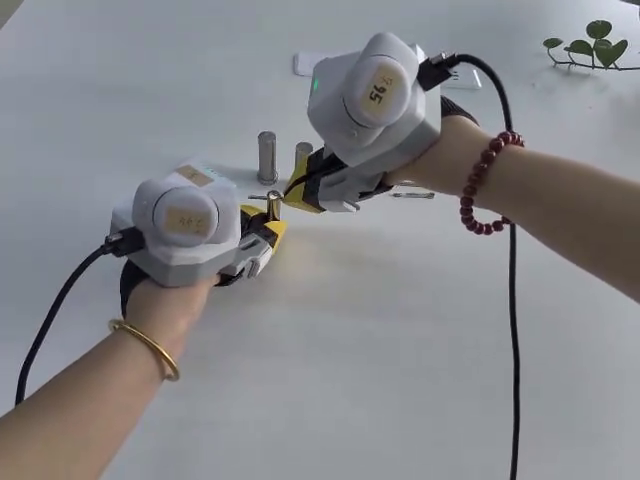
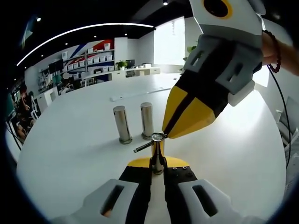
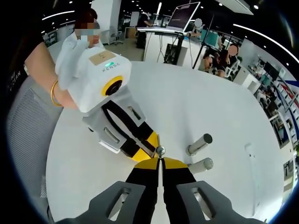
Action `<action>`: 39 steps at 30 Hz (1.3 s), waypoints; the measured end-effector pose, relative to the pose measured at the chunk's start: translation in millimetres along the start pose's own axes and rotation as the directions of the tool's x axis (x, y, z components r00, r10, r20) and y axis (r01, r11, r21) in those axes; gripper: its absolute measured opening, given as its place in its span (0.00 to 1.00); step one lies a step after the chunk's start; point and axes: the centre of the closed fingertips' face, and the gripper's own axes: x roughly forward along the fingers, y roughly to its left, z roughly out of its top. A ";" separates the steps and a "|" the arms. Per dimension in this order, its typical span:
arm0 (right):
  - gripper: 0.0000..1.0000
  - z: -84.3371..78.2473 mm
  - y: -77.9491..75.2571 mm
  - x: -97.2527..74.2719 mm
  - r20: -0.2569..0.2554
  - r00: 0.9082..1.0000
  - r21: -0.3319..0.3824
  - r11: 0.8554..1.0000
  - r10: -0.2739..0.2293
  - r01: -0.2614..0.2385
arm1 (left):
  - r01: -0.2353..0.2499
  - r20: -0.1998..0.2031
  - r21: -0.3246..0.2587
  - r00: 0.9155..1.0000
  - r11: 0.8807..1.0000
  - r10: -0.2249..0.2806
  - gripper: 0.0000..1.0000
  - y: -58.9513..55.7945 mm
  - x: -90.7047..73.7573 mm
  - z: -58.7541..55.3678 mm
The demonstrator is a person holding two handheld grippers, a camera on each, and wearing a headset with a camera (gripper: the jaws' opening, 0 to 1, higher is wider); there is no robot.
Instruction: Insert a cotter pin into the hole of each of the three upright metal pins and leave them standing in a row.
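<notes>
My left gripper is shut on the base of a metal pin and holds it upright just above the white table. A cotter pin passes through the hole at the pin's top, its tip sticking out to the left. My right gripper comes in from the upper right, shut on the cotter pin's looped end. In the right gripper view its jaws meet at the held pin's top. Two more metal pins stand upright side by side just behind.
A loose cotter pin lies on the table under the right wrist. White cards sit at the back, a plant sprig at the far right. A black cable trails down the right side. People sit at desks beyond the table.
</notes>
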 end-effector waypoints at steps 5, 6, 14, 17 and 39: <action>0.00 -0.7 0.2 -0.7 -0.003 1.000 -0.001 1.000 -0.002 0.002 | -0.006 0.003 -0.018 1.000 1.000 0.006 0.07 0.5 0.4 -0.1; 0.00 -1.0 0.0 -0.8 -0.004 1.000 0.000 1.000 -0.003 0.003 | -0.007 0.003 -0.018 1.000 1.000 0.007 0.07 0.6 0.5 0.0; 0.00 -1.3 -2.2 -1.1 -0.010 1.000 0.005 1.000 -0.012 0.012 | -0.012 -0.010 -0.045 1.000 0.999 0.012 0.09 1.6 2.3 -3.2; 0.00 -2.2 -2.8 -1.4 -0.014 1.000 0.005 1.000 -0.016 0.016 | -0.010 -0.008 -0.049 1.000 0.999 0.010 0.11 0.9 2.5 -3.3; 0.00 -1.1 0.8 -3.4 0.000 1.000 0.057 0.998 -0.018 0.017 | -0.018 -0.022 -0.062 1.000 0.998 0.016 0.23 1.9 -0.3 -6.3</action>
